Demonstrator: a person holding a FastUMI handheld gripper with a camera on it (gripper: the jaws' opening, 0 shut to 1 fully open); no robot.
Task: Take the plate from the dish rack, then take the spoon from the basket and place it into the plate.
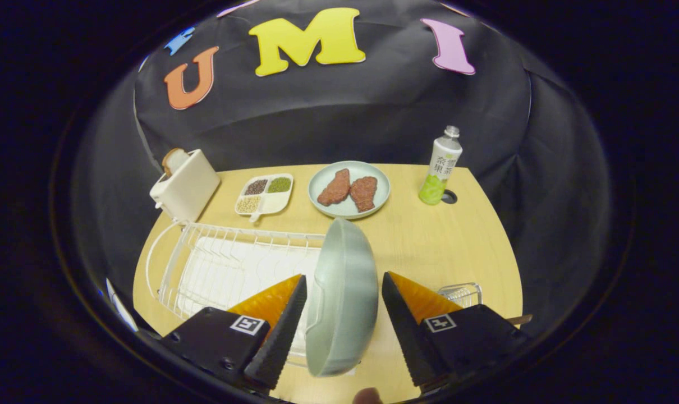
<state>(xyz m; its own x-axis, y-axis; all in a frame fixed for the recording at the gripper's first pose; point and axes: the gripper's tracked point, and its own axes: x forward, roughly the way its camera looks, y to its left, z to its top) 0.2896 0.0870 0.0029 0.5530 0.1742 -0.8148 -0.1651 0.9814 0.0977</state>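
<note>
Pale green and standing on edge, the plate sits between the two fingers of the gripper, which are spread wide; a gap shows on each side of it, so neither finger appears to press on it. Just to the left of the fingers lies the white wire dish rack, and a small wire basket peeks out behind the right finger. Beyond them on the wooden table are a second plate with two brown meat pieces, a divided dish of beans, a toaster and a green bottle.
</note>
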